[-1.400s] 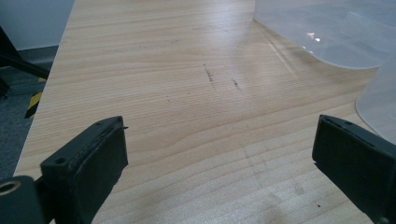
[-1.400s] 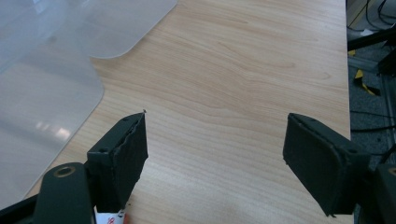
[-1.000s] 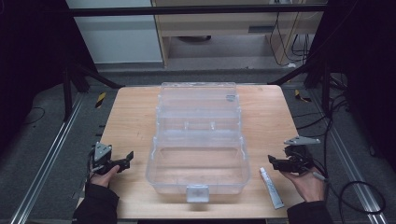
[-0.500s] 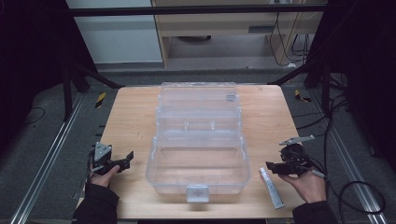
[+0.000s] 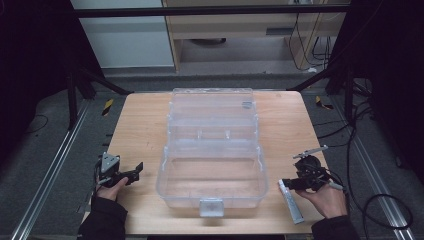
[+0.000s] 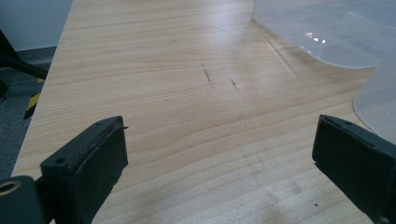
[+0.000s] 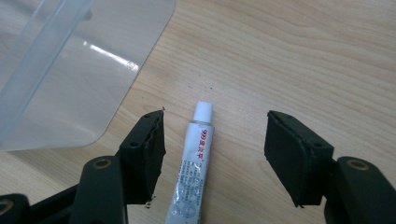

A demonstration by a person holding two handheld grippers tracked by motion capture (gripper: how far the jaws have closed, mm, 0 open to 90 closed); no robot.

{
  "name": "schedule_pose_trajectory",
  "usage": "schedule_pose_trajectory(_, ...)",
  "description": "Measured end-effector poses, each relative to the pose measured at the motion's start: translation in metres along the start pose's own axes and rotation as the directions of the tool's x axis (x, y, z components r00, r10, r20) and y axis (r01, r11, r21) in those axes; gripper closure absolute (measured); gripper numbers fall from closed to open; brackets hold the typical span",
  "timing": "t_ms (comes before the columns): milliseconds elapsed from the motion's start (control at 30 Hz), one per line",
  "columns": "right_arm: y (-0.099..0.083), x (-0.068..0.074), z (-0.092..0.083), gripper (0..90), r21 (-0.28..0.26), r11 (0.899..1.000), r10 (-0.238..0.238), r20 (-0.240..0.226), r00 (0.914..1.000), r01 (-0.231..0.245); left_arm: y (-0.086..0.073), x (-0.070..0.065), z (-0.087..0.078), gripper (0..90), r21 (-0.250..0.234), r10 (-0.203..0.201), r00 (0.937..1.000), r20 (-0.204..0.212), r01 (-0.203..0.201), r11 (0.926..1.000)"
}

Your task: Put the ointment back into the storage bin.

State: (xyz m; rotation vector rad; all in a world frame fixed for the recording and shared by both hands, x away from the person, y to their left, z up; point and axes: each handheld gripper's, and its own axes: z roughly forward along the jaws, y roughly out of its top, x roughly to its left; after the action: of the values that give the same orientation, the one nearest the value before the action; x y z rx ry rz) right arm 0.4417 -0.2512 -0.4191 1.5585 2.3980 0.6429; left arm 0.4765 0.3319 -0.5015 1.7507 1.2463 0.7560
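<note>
A small white glue tube [image 5: 291,204] lies on the wooden table [image 5: 140,120] to the right of an open clear plastic box [image 5: 212,170]. My right gripper [image 5: 285,185] hovers over the tube's cap end. In the right gripper view the tube [image 7: 192,172] lies lengthwise between the two black pads [image 7: 147,154], nearer the left one, and neither pad touches it. The right gripper [image 7: 215,119] is open, and its jaws have just been closing around the tube. My left gripper [image 5: 137,171] rests at the table's left front, wide open [image 6: 219,123] over bare wood.
The box's raised lid [image 5: 212,107] stands toward the back, and its grey latch [image 5: 210,206] sits at the front edge. A box corner [image 7: 70,79] lies close to the left of the right gripper. Cables [image 5: 370,200] trail off the table's right side.
The right gripper has shifted slightly down and left onto the tube's cap end, and its jaws look narrower. The left gripper and the box have not moved.
</note>
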Motion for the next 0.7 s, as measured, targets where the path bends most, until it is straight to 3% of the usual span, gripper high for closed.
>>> schedule_pose_trajectory(333,0.001,0.004,0.010,42.4,0.063,0.998,0.002,-0.018,0.9998,-0.001,0.000,0.000,0.000,2.7,0.000,-0.002,1.0000,0.001,0.002,1.0000)
schedule_pose_trajectory(433,-0.004,0.003,0.018,45.2,0.110,0.994,0.018,-0.043,0.9989,-0.013,0.000,0.000,0.000,2.7,0.000,-0.004,1.0000,0.001,0.004,1.0000)
schedule_pose_trajectory(700,-0.004,0.005,0.024,49.0,0.151,0.989,0.010,-0.042,0.9991,-0.003,0.000,0.000,0.000,2.7,0.000,-0.003,1.0000,0.001,0.003,1.0000)
